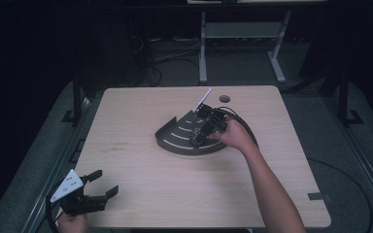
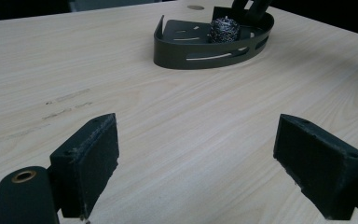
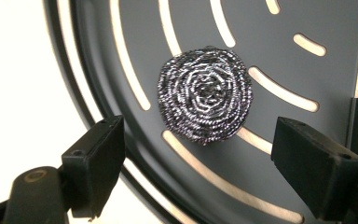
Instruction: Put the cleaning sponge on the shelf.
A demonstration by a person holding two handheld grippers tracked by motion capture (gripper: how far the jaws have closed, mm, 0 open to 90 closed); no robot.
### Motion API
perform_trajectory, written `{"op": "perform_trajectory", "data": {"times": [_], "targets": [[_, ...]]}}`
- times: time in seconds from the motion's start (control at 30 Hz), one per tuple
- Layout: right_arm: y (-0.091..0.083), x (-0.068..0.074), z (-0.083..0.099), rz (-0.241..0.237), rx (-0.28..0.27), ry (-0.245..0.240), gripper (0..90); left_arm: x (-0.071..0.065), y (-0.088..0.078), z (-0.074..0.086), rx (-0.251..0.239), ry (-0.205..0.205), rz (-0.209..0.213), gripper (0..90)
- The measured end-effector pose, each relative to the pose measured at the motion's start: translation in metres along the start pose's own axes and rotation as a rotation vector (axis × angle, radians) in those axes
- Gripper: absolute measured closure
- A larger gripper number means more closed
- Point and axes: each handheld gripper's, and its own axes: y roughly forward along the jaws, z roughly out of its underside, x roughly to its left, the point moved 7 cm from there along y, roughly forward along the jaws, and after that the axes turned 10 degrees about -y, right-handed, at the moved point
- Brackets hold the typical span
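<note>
Here, in the high view, the right gripper [image 1: 197, 136] hangs over the dark slotted corner tray [image 1: 172, 141] near the middle of the table [image 1: 141, 170], the hand behind it, while the left gripper [image 1: 104, 183] rests at the near left edge of the table, well apart from the tray, its jaws spread. In the left gripper view those jaws stand wide apart with bare wood between them, and far ahead the steel wool scourer [image 2: 224, 30] sits inside the tray [image 2: 186, 58], close to the right gripper's jaws coming down behind it. In the right gripper view the scourer [image 3: 204, 93] lies flat on the tray floor [image 3: 335, 28] across the curved slots, and the jaws are apart, with neither pad touching it; it sits just beyond the pads, not between them. The step looks like setting the scourer down and letting go, and it seems all but done. To finish it cleanly, lift the right gripper straight off with the jaws kept wide, so no pad snags the springy wire coil and drags it, and clear the tray's raised wall before swinging away. The left gripper is best kept idle where it is.
</note>
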Motion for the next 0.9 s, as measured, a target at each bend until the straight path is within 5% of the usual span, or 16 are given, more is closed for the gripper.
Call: {"op": "perform_trajectory", "data": {"times": [0.9], "targets": [[-0.027, 0.011, 0.022, 0.01, -0.026, -0.012, 17.0, 0.0, -0.001, 0.001, 0.006, 0.002, -0.005, 13.3]]}}
